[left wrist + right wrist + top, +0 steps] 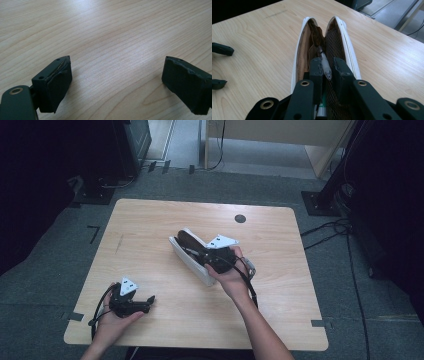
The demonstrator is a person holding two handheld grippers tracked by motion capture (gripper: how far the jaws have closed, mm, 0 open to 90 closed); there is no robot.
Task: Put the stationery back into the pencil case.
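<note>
A white pencil case (196, 266) lies unzipped at the middle of the wooden table (150, 220), with its brown lining and mesh pocket (335, 47) showing. My right gripper (197, 249) reaches into its mouth. In the right gripper view the jaws of that gripper (327, 61) stand close together around a clear-barrelled pen (325, 65), whose tip points back toward the camera. My left gripper (148, 303) rests near the table's front left edge. Its jaws (116, 82) are wide apart over bare wood with nothing between them. The left gripper's two fingertips (222, 49) show at the left edge of the right gripper view.
A dark round grommet (240, 218) sits near the table's far edge. Dark stands (320, 200) and cables (325, 232) lie on the grey carpet around the table. A pale wooden cabinet (280, 132) is at the back.
</note>
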